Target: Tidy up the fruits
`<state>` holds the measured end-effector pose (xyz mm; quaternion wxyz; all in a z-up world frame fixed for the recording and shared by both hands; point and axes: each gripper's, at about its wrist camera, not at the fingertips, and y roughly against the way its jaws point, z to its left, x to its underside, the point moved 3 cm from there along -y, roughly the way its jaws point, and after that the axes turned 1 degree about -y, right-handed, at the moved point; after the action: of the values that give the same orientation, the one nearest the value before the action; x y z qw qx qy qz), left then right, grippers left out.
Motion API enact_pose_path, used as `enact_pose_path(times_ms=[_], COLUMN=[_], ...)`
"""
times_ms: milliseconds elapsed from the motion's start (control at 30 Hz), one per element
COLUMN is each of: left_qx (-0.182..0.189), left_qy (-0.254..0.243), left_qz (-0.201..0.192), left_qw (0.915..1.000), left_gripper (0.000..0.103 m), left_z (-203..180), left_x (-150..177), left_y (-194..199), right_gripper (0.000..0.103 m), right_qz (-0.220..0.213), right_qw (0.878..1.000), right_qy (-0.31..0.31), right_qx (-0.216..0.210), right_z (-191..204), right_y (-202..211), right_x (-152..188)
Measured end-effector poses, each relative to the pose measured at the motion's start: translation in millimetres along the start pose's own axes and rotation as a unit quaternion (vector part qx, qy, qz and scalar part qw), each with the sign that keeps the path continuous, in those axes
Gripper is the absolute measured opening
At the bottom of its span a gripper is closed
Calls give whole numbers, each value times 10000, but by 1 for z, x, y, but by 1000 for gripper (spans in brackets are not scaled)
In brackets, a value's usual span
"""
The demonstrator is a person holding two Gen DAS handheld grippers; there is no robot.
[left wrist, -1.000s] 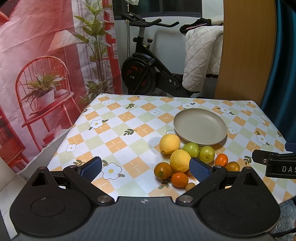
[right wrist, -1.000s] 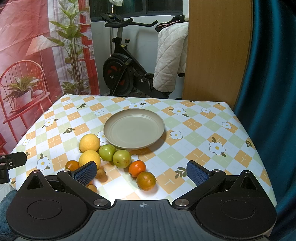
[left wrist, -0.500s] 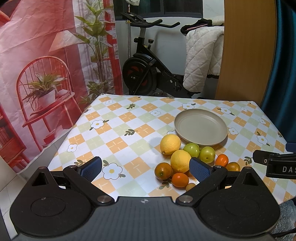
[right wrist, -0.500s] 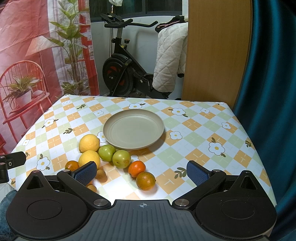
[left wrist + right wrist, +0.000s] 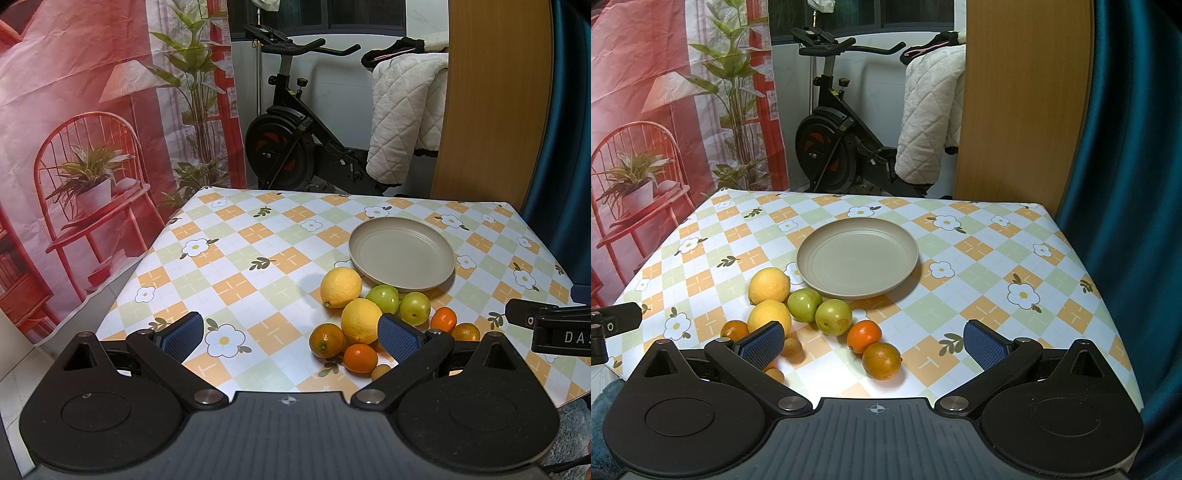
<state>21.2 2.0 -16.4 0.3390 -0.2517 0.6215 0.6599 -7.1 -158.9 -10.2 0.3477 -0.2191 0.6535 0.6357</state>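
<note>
— Nothing on the surface (image 5: 979, 258) has shifted since a second ago; both views have only crept slightly.
— Tongs?
— Left tongs (image 5: 291, 334) and right tongs (image 5: 873, 341) both gape wide, gripping nothing.
— Fruit?
— Two lemons (image 5: 769, 285), two green fruits (image 5: 833, 316) and small oranges (image 5: 881, 360) cluster toward the near-left edge, just beside the bare plate (image 5: 812, 258) at mid-surface.

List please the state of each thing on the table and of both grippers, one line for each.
plate: empty, upright on the table.
two lemons: on the cloth, beside the plate.
two green fruits: on the cloth, touching each other.
oranges: loose on the cloth, none gripped.
left gripper: open, holding nothing.
right gripper: open, holding nothing.
</note>
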Motion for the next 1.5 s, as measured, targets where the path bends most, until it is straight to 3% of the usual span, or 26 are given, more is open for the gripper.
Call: enact_pose_path(times_ms=[1500], left_qx=[-49], left_qy=[103], left_qz=[36], left_qw=[9999], left_gripper=[102], left_z=[8], left_x=[2], left_y=[-2], right_gripper=[103], right_qz=[-11], right_qw=[10000], right_qy=[-11], right_qx=[13], right_z=[0], right_y=[0], right_x=[2])
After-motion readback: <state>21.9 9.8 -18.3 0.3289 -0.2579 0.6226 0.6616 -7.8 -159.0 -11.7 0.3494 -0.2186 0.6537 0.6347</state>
